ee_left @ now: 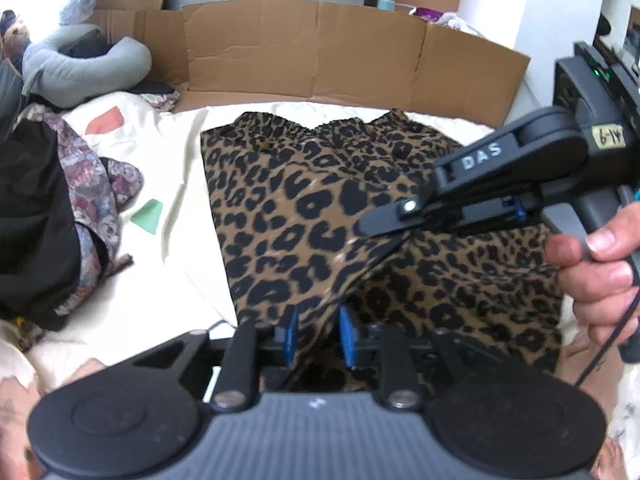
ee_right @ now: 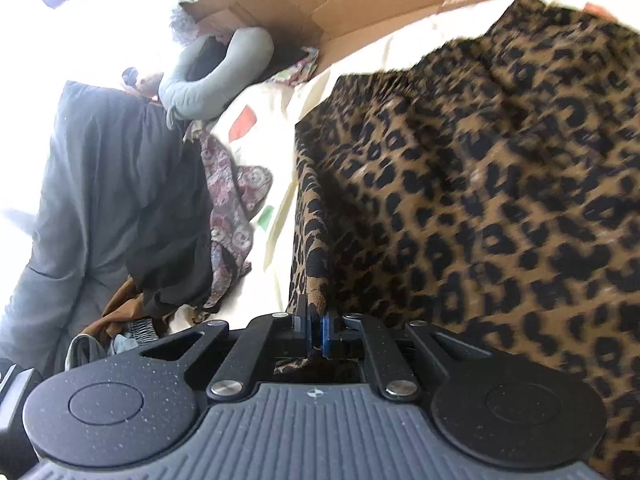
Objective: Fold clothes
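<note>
- Under my jaws is a bed with a cream sheet (ee_left: 168,160) bearing red and green patches.
- The leopard-print garment (ee_left: 304,200) lies spread across its middle.
- At the left edge sit a floral cloth (ee_left: 100,184) and a black garment (ee_left: 32,216).
- A grey curved pillow (ee_left: 80,68) rests at the far left corner.
- Flattened cardboard (ee_left: 320,52) borders the far side.

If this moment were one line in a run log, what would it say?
step: folding | item: leopard-print garment on bed | left gripper: open, fabric between fingers | right gripper: shut on garment edge
</note>
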`<state>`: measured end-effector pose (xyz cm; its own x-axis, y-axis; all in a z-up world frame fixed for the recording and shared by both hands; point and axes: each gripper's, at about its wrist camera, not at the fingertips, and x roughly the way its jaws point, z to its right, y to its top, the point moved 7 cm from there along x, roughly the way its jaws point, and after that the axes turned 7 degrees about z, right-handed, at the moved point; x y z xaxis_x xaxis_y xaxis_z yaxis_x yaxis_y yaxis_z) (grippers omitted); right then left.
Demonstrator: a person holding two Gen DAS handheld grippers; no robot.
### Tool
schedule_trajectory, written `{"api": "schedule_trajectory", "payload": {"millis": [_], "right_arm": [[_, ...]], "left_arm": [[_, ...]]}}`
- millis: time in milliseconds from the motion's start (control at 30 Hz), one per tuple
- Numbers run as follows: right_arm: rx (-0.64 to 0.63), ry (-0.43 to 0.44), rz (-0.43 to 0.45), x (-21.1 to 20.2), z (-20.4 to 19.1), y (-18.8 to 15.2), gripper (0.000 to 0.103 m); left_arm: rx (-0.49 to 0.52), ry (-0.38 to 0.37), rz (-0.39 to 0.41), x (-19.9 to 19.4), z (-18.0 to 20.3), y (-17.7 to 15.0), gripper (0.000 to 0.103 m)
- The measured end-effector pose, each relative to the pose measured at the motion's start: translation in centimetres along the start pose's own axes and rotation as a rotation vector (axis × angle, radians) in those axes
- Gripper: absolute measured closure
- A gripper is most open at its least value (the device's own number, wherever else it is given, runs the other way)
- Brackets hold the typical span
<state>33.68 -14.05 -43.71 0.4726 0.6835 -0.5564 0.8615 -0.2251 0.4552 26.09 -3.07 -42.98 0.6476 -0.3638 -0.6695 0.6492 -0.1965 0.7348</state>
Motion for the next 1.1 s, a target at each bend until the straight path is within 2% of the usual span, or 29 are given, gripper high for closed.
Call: {"api": "schedule_trajectory", "payload": {"millis": [133,233,400,633,767,900,1100], "right_arm": [[0.022,-0.016,0.041,-2.9,1.7,1.1,0.101],[0.049,-0.043,0.077,-4.8,3.1,1.7,0.101],[0.081,-0.078,0.112,-7.3,5.2,2.3,0.101],[0.135,-0.1,0.151,-10.3,7.8,2.4,0.101],[0.141,-0.109,0.16,-11.6,8.8,2.4,0.101],[0.141,-0.099,0.174,-13.0,9.3,2.7,0.101],[0.161,-0.109,0.216,-15.5,10.8,3.5,0.101]], "left_arm": [[-0.035,-0.039,0.025,-0.5,0.6,0.4,0.056],[-0.07,-0.072,0.048,-0.8,0.9,1.0,0.053],[-0.076,-0.069,0.052,-0.4,1.2,1.6,0.053],[-0.068,-0.03,-0.017,1.1,1.1,0.8,0.043],[-0.078,-0.024,-0.055,1.9,1.3,0.4,0.043],[-0.087,-0.004,-0.069,2.4,1.6,0.2,0.037],[-0.084,-0.013,-0.086,3.0,2.4,0.3,0.035]]}}
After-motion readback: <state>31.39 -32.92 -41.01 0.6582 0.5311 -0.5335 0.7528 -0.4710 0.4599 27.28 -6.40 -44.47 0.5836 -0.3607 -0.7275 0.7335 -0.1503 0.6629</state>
